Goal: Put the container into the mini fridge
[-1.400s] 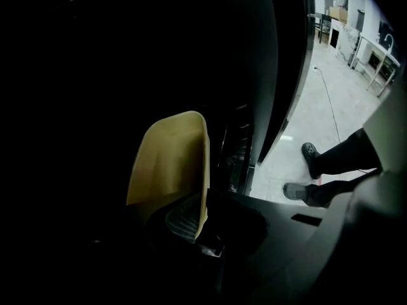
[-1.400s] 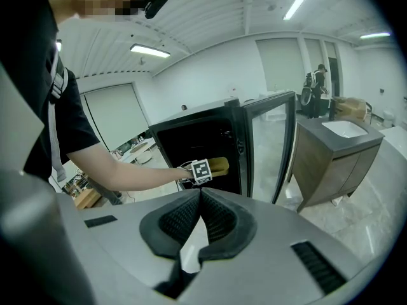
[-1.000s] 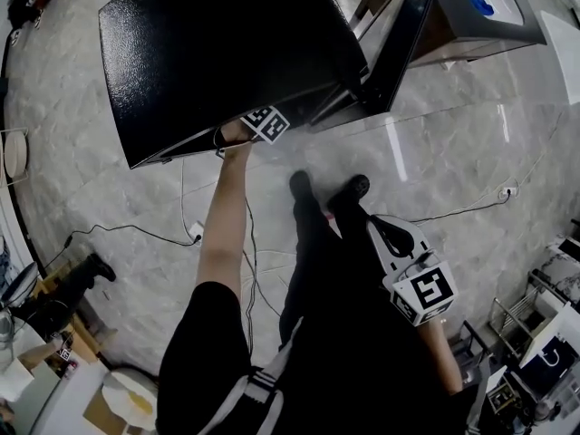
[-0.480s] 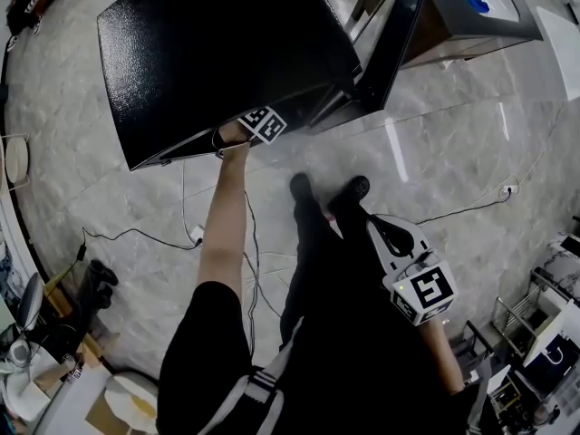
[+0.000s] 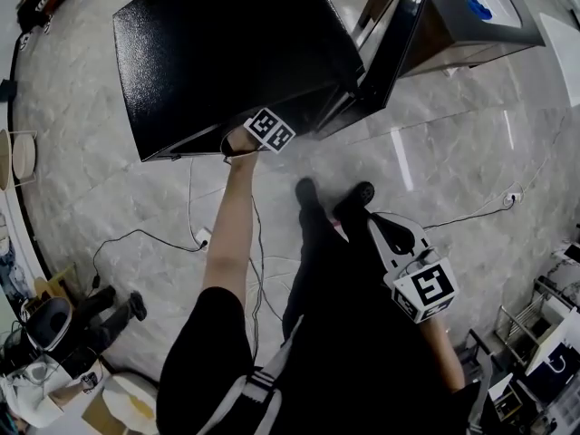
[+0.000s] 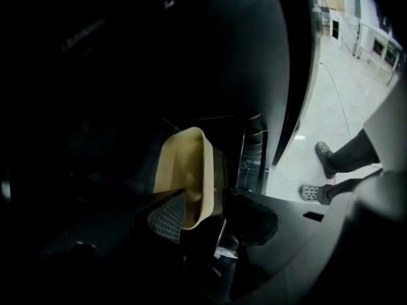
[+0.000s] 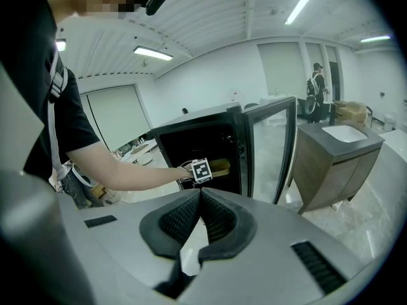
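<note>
**Now the container point(image 6: 184, 170) sits inside the mini fridge point(image 5: 227, 53)**

Grey marble floor point(image 5: 453, 152), cables point(image 5: 136, 236) trailing, the fridge door point(image 5: 396, 39) swung open right of the left hand-held gripper point(image 6: 206, 211). Against a second ago, neither hand-held gripper has shifted much. The left jaws have just been spreading and stand wide, the beige container between them. The right hand-held gripper point(image 7: 198, 196) is pressed together, empty.

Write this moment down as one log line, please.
left tool: jaws just been opening, container between them, inside mini fridge | right tool: shut, empty | door: open
</note>
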{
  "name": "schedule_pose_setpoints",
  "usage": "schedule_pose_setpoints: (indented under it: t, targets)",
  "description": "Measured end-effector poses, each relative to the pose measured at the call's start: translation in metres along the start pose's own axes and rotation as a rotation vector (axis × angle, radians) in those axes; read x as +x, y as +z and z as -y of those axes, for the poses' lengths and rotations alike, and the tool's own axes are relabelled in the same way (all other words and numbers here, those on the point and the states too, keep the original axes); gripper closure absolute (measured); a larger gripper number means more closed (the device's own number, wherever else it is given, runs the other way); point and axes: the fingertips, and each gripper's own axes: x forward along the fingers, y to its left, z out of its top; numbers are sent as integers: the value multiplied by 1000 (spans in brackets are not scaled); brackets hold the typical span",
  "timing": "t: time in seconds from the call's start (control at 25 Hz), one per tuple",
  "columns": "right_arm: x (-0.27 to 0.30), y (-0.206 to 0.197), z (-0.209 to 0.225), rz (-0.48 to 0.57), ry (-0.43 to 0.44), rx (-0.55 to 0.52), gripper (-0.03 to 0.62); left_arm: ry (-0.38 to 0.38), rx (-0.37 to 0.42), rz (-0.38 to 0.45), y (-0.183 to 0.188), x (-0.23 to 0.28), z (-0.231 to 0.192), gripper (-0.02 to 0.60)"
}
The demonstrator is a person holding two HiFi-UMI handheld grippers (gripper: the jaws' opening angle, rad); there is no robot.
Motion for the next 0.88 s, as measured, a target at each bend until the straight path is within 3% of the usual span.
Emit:
schedule_pose_setpoints:
  t: [0.32, 0.48, 0.76, 0.88]
  targets:
    - [5, 21, -10, 72, 32, -35, 576, 27, -9, 37, 3, -37, 6, 391]
    - [4, 32, -14, 116, 49, -50, 576, 25, 21, 40, -1, -59, 18, 394]
    - [5, 51, -18, 176, 68, -70, 576, 16, 59, 67, -10, -95, 35, 440]
    - [6, 60, -21, 199, 74, -77, 576, 24, 38, 79, -13, -110, 35, 468]
